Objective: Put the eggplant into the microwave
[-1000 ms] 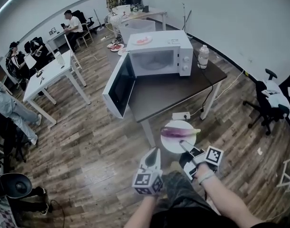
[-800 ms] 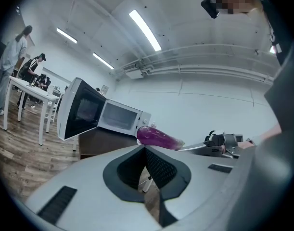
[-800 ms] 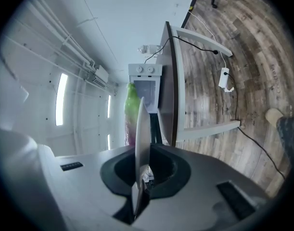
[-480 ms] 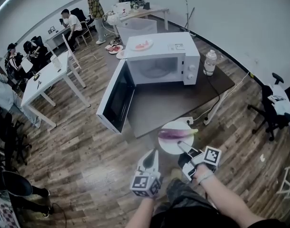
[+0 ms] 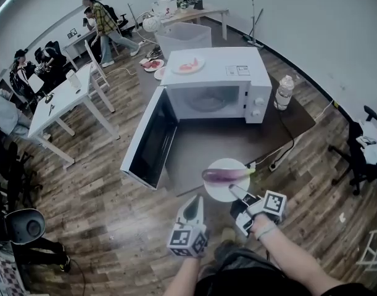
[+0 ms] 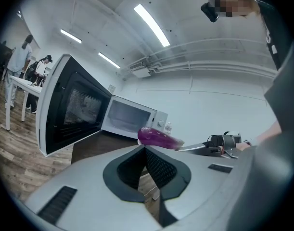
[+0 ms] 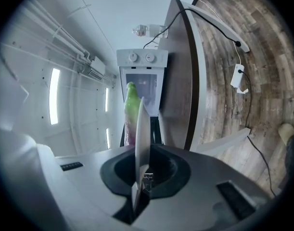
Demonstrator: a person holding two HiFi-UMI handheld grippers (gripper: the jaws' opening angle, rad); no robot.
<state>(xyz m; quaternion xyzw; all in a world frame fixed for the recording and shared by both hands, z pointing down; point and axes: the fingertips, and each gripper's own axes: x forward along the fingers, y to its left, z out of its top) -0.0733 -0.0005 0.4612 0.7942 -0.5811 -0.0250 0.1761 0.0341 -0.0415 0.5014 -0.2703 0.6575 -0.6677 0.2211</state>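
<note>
A purple eggplant [image 5: 225, 175] with a green stem lies on a white plate [image 5: 227, 189]. My right gripper [image 5: 239, 196] is shut on the plate's near rim and holds it level over the dark table's front edge [image 5: 200, 165]. In the right gripper view the plate [image 7: 142, 129] stands edge-on between the jaws, the eggplant [image 7: 131, 110] beyond it. The white microwave [image 5: 219, 85] sits on the table, its door [image 5: 148, 143] swung wide open to the left. My left gripper [image 5: 193, 209] is shut and empty, left of the plate; its view shows the eggplant [image 6: 159, 137] and microwave [image 6: 132, 117].
A water bottle [image 5: 283, 92] stands right of the microwave, whose cord runs to a power strip [image 5: 277, 163]. A plate with red food [image 5: 188, 65] rests on top of the microwave. White tables [image 5: 65, 100] with people are at back left; an office chair [image 5: 364, 159] is at right.
The table and microwave have come closer and lower in the head view as the plate with the eggplant is carried toward them. A person at the back has walked left.
</note>
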